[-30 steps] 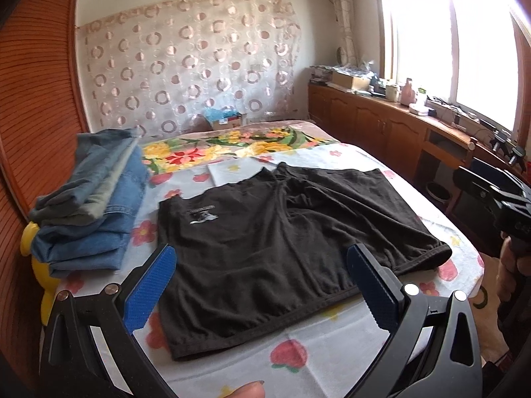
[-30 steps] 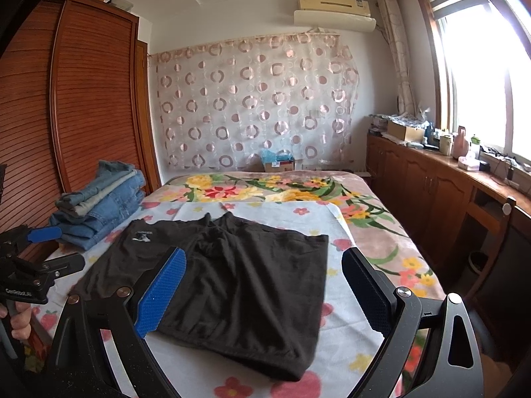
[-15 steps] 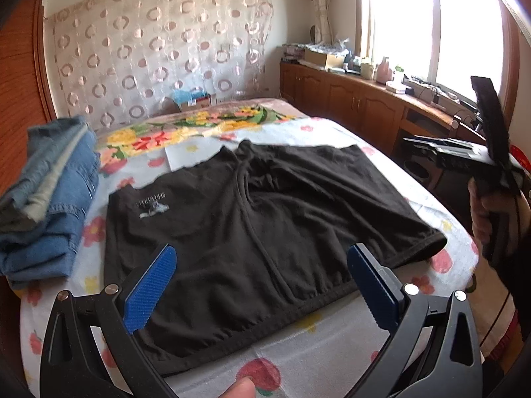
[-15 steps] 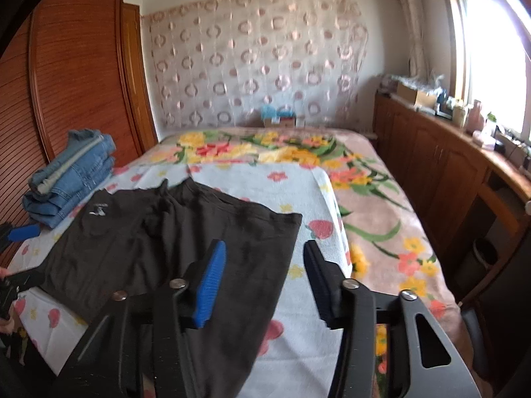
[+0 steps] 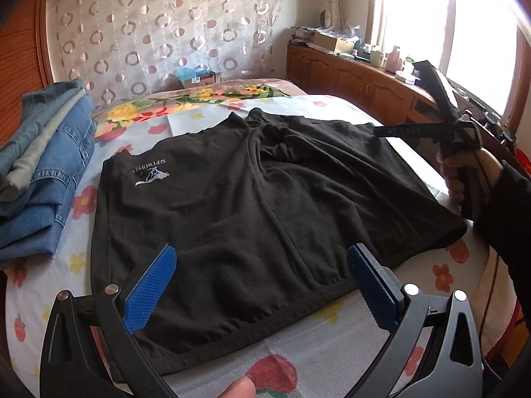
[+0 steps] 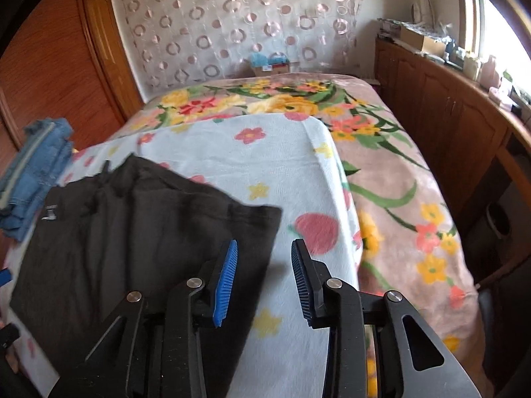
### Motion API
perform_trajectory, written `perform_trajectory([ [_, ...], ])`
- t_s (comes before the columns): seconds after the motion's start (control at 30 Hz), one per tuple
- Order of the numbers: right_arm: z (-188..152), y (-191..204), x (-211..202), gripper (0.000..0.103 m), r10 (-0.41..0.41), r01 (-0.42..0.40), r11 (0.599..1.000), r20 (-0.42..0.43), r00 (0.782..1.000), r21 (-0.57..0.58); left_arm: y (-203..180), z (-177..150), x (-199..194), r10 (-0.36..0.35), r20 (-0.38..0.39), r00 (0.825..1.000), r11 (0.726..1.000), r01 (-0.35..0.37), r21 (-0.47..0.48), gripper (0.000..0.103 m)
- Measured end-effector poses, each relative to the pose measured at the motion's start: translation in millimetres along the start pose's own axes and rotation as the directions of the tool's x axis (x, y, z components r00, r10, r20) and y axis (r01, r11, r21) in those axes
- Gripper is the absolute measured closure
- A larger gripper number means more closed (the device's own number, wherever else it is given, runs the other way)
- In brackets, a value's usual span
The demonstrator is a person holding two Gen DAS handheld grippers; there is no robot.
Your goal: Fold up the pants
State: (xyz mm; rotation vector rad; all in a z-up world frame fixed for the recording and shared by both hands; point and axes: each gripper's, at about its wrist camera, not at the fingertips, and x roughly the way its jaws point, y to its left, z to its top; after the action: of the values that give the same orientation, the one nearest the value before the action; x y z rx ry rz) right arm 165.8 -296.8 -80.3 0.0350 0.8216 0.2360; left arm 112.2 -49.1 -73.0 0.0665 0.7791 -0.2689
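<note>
Shorts logo point(image 5: 151, 174) legible leftward only

A bedroom in daylight. A sheer curtain point(image 5: 159, 33) patterned with pink rings covers the far wall. Reddish wooden wardrobe doors point(image 6: 49, 66) stand along the left side. Low wooden cabinets point(image 6: 448, 116) run along the right wall, their top crowded with boxes and bottles, beneath a bright, glaring window point(image 5: 474, 26). The bed point(image 6: 398, 179) carries a floral blanket, with a pale flowered sheet point(image 6: 265, 165) spread over its near part.
</note>
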Motion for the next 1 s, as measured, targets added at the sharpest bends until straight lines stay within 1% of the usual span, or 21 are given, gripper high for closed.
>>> perform_trajectory([
  [0.07, 0.9, 4.3, -1.1, 0.070, 0.003, -0.003, 1.000, -0.002, 1.000, 0.003, -0.8, -1.5, -3.1, -0.007, 0.007, 1.000, 1.000, 0.007, 0.000, 0.000],
  [0.13, 3.8, 5.6, -2.2, 0.075, 0.003, -0.003, 1.000, 0.001, 1.000, 0.005, -1.5, -2.7, -4.7, -0.008, 0.011, 1.000, 1.000, 0.008, 0.004, 0.000],
  [0.17, 3.9, 6.8, -2.5, 0.081, 0.008, -0.008, 1.000, 0.001, 1.000, 0.003, -1.7, -3.1, -4.9, -0.009, 0.011, 1.000, 1.000, 0.009, 0.004, 0.000],
  [0.2, 4.4, 6.6, -2.9, 0.090, 0.011, -0.011, 1.000, 0.002, 1.000, -0.002, -1.4, -3.3, -4.9, -0.010, 0.009, 1.000, 1.000, 0.010, 0.002, 0.000],
  [0.27, 3.8, 3.2, -1.6, 0.099, 0.024, -0.024, 1.000, 0.001, 1.000, -0.017, -0.6, -5.1, -4.6, -0.013, 0.007, 1.000, 1.000, 0.013, -0.002, 0.000],
  [0.33, 6.7, -2.5, -2.9, 0.101, 0.027, -0.026, 0.999, 0.023, 0.999, -0.033, 1.2, -5.5, -3.7, -0.017, 0.005, 1.000, 1.000, 0.017, -0.006, 0.000],
  [0.4, 8.0, -7.7, -10.4, 0.101, 0.017, -0.015, 0.999, 0.065, 0.998, -0.040, 2.1, -6.3, -3.6, -0.018, 0.004, 1.000, 1.000, 0.018, -0.011, 0.000],
  [0.5, 11.0, -19.1, -12.2, 0.102, -0.043, 0.044, 0.999, 0.096, 0.994, -0.008, 2.2, -6.6, -4.5, -0.023, 0.005, 1.000, 1.000, 0.023, -0.013, 0.000],
  [0.63, 4.4, -21.0, -4.4, 0.102, -0.080, 0.080, 0.997, 0.071, 0.994, -0.006, 5.8, -6.9, -5.7, -0.031, 0.004, 1.000, 0.999, 0.031, -0.024, 0.000],
  [0.67, 1.5, -21.6, -3.3, 0.102, -0.105, 0.105, 0.994, 0.064, 0.992, -0.002, 7.1, -7.1, -6.1, -0.029, 0.005, 1.000, 0.999, 0.029, -0.025, 0.000],
  [0.7, 0.5, -21.2, -3.8, 0.102, -0.112, 0.112, 0.994, 0.062, 0.992, 0.004, 8.5, -7.2, -6.7, -0.029, 0.005, 1.000, 0.999, 0.029, -0.028, 0.000],
  [0.8, -1.4, -19.2, -9.8, 0.101, -0.104, 0.102, 0.994, 0.071, 0.992, 0.027, 12.4, -7.9, -8.5, -0.032, 0.006, 0.999, 0.999, 0.032, -0.039, 0.000],
  [0.93, -14.4, 0.1, -34.1, 0.094, -0.059, 0.060, 0.998, 0.095, 0.994, -0.012, 21.0, -9.5, -16.9, -0.024, 0.020, 1.000, 0.998, 0.025, -0.050, 0.001],
  [0.97, -13.3, 3.4, -39.4, 0.091, -0.042, 0.045, 0.999, 0.100, 0.994, -0.025, 23.9, -9.7, -17.9, -0.021, 0.023, 1.000, 0.998, 0.022, -0.054, 0.001],
  [1.0, -21.2, 8.6, -46.9, 0.084, -0.025, 0.030, 0.999, 0.106, 0.994, -0.041, 27.6, -10.3, -20.2, -0.016, 0.025, 1.000, 0.998, 0.017, -0.060, 0.003],
])
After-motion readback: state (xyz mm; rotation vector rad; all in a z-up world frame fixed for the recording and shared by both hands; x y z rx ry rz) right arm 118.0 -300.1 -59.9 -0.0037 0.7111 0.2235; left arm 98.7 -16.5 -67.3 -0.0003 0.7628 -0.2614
